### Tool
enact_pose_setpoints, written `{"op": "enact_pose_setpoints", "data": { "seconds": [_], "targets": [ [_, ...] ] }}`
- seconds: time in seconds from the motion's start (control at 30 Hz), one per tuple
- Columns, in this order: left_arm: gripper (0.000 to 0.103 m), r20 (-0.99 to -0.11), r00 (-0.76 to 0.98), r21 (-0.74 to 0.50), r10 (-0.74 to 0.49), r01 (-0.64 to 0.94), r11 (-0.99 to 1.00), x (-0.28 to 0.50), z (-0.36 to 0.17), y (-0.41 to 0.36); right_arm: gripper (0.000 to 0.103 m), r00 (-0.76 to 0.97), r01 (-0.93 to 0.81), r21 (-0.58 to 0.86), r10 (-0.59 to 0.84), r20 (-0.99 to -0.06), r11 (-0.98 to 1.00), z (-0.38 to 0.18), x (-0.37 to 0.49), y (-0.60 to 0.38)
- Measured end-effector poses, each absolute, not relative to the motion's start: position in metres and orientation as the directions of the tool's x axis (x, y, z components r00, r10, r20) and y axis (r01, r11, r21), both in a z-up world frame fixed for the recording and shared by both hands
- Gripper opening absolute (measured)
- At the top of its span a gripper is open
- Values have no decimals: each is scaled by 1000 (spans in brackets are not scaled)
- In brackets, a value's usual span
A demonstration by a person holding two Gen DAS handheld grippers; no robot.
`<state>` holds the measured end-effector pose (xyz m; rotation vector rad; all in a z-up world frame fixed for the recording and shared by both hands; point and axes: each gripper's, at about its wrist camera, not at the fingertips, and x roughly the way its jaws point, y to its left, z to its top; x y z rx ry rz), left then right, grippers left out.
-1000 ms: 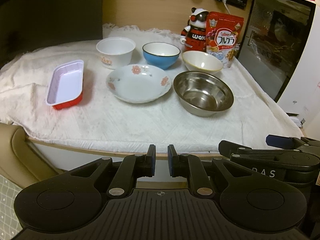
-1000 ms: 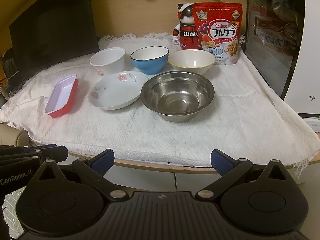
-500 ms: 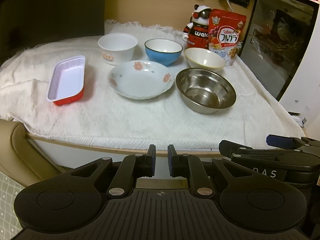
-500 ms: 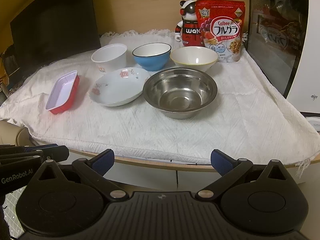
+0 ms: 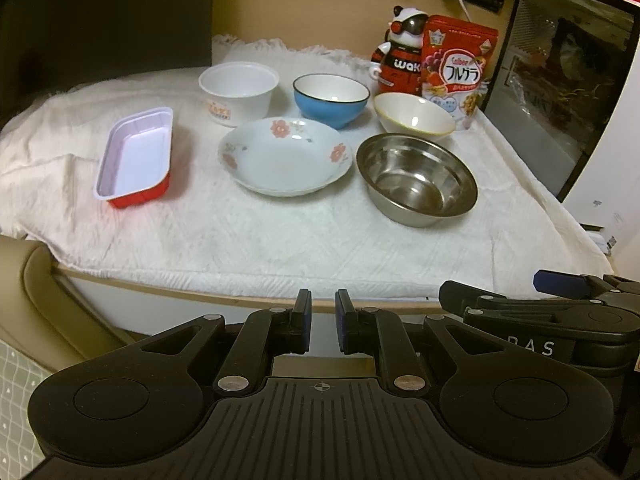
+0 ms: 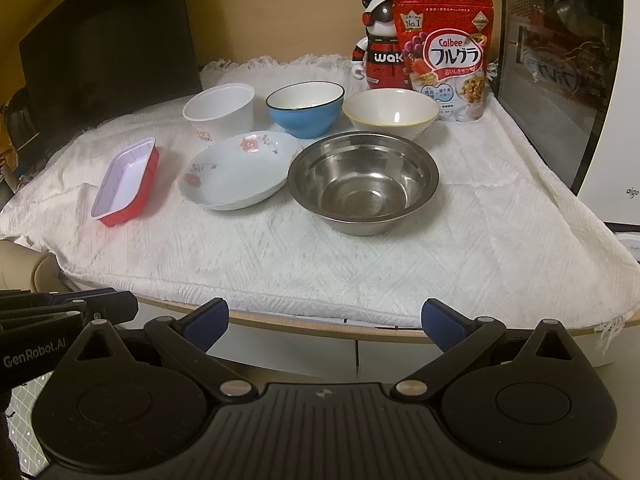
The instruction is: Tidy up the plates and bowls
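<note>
On the white cloth stand a steel bowl [image 6: 363, 182], a flowered plate [image 6: 240, 169], a blue bowl [image 6: 305, 109], a cream bowl [image 6: 390, 113], a white paper cup-bowl [image 6: 220, 111] and a red foil tray [image 6: 127, 181]. The left wrist view shows the same steel bowl [image 5: 417, 178], plate [image 5: 285, 155] and tray [image 5: 136, 157]. My left gripper [image 5: 322, 312] hangs before the table's front edge, shut with nothing between its pads. To its right, my right gripper [image 6: 325, 316] stands wide open and empty, also short of the edge.
A red cereal bag [image 6: 446, 56] and a panda figure [image 6: 376, 40] stand at the back right. A dark glass-fronted appliance [image 6: 560, 60] borders the right side. A dark screen [image 6: 108, 48] stands at the back left. A beige seat [image 5: 40, 280] lies below left.
Both views sit a little closer to the table than a second ago; the dishes have not moved and neither gripper's jaws have changed.
</note>
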<state>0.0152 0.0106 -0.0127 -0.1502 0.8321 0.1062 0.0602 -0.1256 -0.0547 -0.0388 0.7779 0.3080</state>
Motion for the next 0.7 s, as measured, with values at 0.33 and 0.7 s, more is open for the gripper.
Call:
{"op": "enact_pose_setpoints", "data": {
  "seconds": [0.33, 0.7],
  "targets": [
    [15, -747, 664, -96, 34, -158, 983, 18, -14, 14, 102, 669, -288, 78, 259, -697, 954, -55, 61, -125],
    [15, -760, 651, -127, 1, -150, 980, 29, -19, 28, 102, 661, -289, 76, 257, -705, 954, -56, 72, -116]
  ]
}}
